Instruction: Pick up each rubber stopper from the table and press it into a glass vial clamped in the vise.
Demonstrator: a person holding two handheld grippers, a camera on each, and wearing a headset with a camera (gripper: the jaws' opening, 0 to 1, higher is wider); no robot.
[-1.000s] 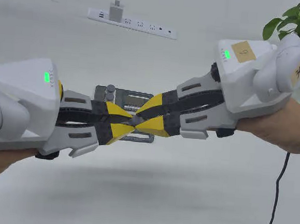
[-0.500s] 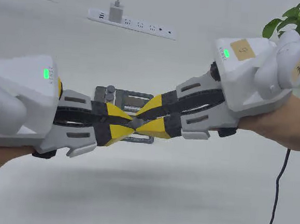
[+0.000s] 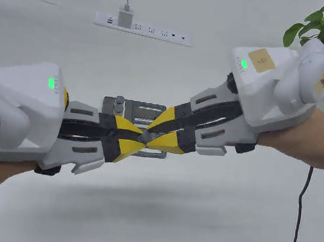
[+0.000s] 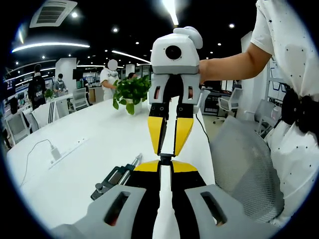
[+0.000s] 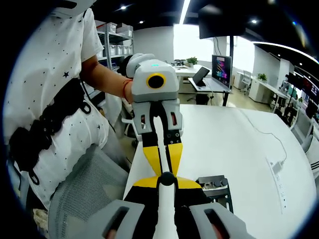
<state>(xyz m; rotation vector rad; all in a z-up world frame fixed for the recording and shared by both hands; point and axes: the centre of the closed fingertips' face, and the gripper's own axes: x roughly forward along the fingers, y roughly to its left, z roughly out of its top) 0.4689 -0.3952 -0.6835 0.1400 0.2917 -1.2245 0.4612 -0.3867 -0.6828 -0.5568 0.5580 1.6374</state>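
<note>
Above the vise (image 3: 130,108) mid-desk, the right gripper (image 3: 149,138) pinched the rubber stopper (image 5: 167,178), which looked round in its view and a speck from the head view, its axis unclear. The left gripper (image 4: 166,164) was nearly closed, its grasp unclear.

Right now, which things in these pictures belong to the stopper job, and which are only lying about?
For the job: left gripper; right gripper; vise; small dark piece between the gripper tips, perhaps a stopper.

Lying about: power strip with charger; potted plant; black cable.
</note>
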